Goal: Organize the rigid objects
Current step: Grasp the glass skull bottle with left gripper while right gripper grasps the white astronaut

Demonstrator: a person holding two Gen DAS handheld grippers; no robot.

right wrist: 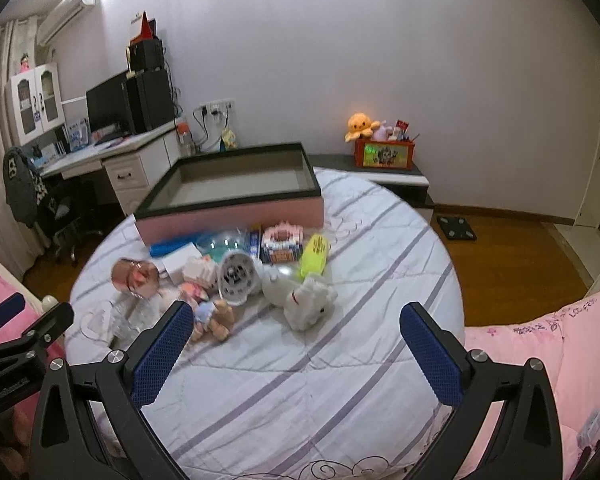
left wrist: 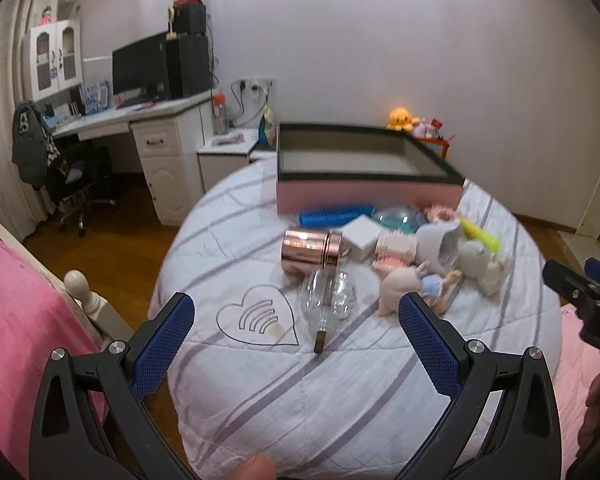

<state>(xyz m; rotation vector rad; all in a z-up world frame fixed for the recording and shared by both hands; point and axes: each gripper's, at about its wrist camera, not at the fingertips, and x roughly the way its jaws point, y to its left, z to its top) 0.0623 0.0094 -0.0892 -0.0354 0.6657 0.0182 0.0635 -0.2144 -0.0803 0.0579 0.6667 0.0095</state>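
Left gripper [left wrist: 296,322] spread wide, holds nothing. Right gripper [right wrist: 296,326] likewise spread, empty.

Clear glass bottle [left wrist: 329,298] lies on quilt [left wrist: 340,400] dead ahead of left gripper, just beyond fingertips, slightly right of centre. Long axis runs roughly along approach line, cap end nearest.

Rose-gold canister [left wrist: 312,250] on side just beyond bottle, axis crosswise.

Pink box [left wrist: 364,196] farther ahead, open.

Judgement: left gripper nearer bottle; from right gripper it sits far left.
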